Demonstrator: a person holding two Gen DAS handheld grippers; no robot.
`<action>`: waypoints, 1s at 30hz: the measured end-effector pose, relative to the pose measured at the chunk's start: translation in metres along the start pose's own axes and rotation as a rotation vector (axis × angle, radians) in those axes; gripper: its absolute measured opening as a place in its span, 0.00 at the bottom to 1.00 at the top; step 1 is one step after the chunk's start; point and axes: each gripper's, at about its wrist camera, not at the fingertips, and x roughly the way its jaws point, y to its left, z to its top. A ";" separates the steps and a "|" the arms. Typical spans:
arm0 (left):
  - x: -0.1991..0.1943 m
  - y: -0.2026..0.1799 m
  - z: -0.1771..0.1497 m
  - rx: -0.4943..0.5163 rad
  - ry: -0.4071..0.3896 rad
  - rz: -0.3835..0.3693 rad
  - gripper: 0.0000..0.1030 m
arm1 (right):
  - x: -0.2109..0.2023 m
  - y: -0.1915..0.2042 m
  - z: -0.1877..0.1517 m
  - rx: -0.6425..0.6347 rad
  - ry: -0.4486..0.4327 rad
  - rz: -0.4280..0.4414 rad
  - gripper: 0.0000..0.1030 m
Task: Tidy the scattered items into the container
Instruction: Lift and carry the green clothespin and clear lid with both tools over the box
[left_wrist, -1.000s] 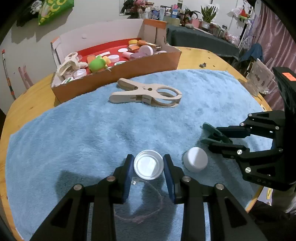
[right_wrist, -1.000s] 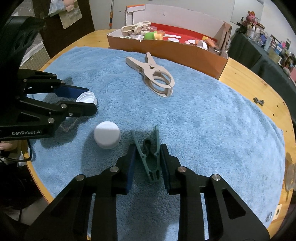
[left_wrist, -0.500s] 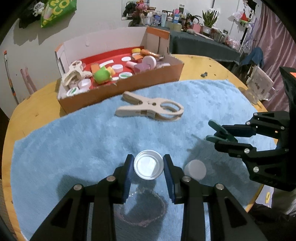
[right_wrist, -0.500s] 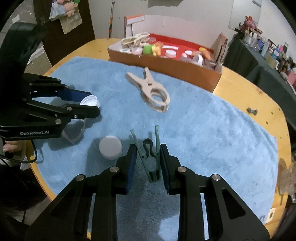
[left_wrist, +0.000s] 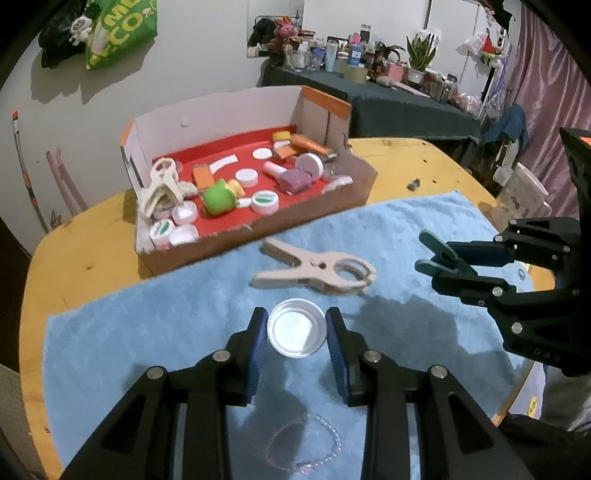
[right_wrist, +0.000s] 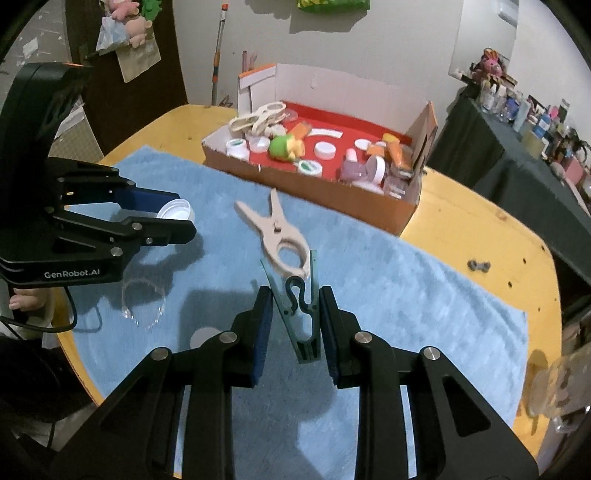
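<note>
My left gripper (left_wrist: 296, 334) is shut on a white bottle cap (left_wrist: 296, 332), held above the blue towel (left_wrist: 184, 317); it also shows in the right wrist view (right_wrist: 176, 218). My right gripper (right_wrist: 295, 325) is shut on a green clothespin (right_wrist: 301, 314), held in the air; the clothespin also shows in the left wrist view (left_wrist: 436, 258). A large beige clothespin (left_wrist: 317, 271) lies on the towel between the grippers and the cardboard box (left_wrist: 258, 229). The red-floored box holds several caps, a beige clip and small toys. A white cap (right_wrist: 201, 336) lies on the towel, partly hidden by my right gripper.
A clear beaded bracelet (left_wrist: 306, 446) lies on the towel near the front edge, also in the right wrist view (right_wrist: 142, 306). A small dark clip (right_wrist: 478, 264) lies on the round wooden table (left_wrist: 85, 266). A clear cup (left_wrist: 524, 195) stands at the right edge.
Both grippers have risen off the towel with their items and moved toward the box. The second white cap stayed on the towel and dropped out of the left wrist view.
</note>
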 end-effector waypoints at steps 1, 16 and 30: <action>0.000 0.002 0.002 -0.001 -0.001 0.002 0.33 | -0.001 0.000 0.003 -0.002 -0.003 0.002 0.23; 0.010 0.033 0.052 -0.022 -0.007 0.047 0.33 | 0.016 -0.026 0.066 -0.005 -0.017 0.003 0.23; 0.042 0.060 0.105 -0.067 -0.002 0.070 0.33 | 0.051 -0.048 0.128 0.012 0.005 -0.002 0.23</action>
